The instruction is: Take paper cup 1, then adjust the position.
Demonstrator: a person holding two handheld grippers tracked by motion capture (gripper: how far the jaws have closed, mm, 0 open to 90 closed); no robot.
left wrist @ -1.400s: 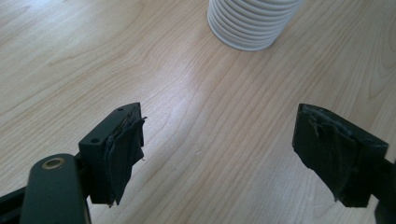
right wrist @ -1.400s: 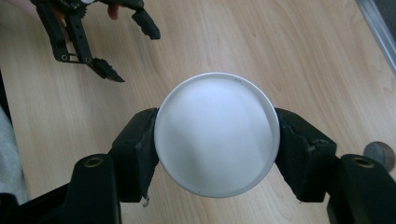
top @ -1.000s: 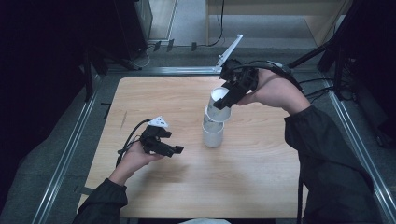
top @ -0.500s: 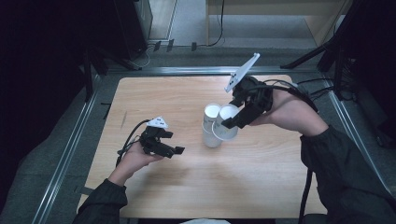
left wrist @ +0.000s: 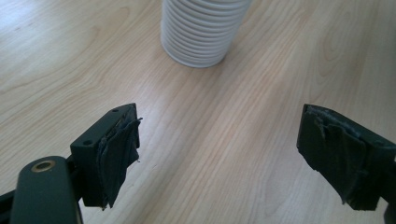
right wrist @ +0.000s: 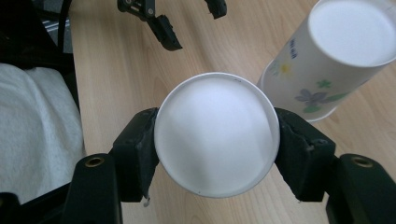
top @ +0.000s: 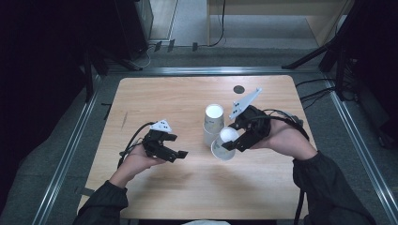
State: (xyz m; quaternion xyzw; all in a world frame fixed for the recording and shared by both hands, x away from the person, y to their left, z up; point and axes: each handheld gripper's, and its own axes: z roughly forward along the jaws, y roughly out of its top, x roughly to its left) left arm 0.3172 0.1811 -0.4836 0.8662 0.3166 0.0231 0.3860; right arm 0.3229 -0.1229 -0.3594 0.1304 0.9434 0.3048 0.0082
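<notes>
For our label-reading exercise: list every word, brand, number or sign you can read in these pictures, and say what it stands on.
No text can be read in full.
Stack of cups: small blue print near its flower pattern, in the right gripper view, too blurred to read.
Single cup held in the right gripper: plain white bottom, no print.
Table: a dark round mark near its far edge, no lettering.
Left gripper: no labels.

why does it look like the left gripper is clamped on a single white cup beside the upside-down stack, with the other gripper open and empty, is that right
Not quite: the sides are swapped. The right gripper is the one clamped on the single white cup, as the right gripper view shows, with the upside-down stack beside it. The left gripper is the open, empty one, its jaws wide apart in the left gripper view.
</notes>
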